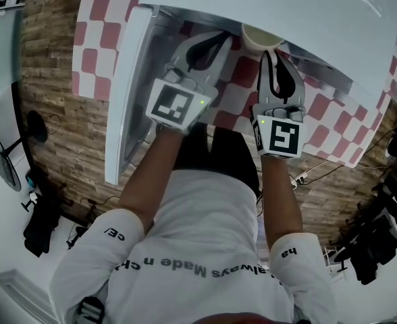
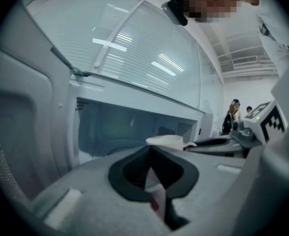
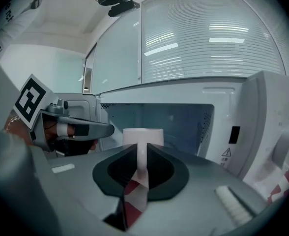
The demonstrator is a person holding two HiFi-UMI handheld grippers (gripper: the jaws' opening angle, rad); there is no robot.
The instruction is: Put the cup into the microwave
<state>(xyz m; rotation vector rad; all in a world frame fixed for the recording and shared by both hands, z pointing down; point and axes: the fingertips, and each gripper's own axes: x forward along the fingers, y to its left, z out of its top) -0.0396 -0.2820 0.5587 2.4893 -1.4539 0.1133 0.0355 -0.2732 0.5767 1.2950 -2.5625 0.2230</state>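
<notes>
A white cup (image 1: 260,36) hangs at the mouth of the white microwave (image 1: 279,5), whose door (image 1: 122,93) stands open to the left. My right gripper (image 1: 270,52) is shut on the cup; in the right gripper view the cup (image 3: 142,135) sits just past the jaws, in front of the blue-lit cavity (image 3: 179,122). My left gripper (image 1: 227,39) is shut and empty, just left of the cup. In the left gripper view the cup (image 2: 165,140) and the right gripper's fingers (image 2: 213,143) show beyond my closed left gripper (image 2: 150,150).
The microwave stands on a red-and-white checkered cloth (image 1: 242,76). Its front frame with a warning label (image 3: 226,152) is to the cup's right. A fan (image 1: 1,155) and cables (image 1: 313,175) are on the floor. People stand far off (image 2: 231,113).
</notes>
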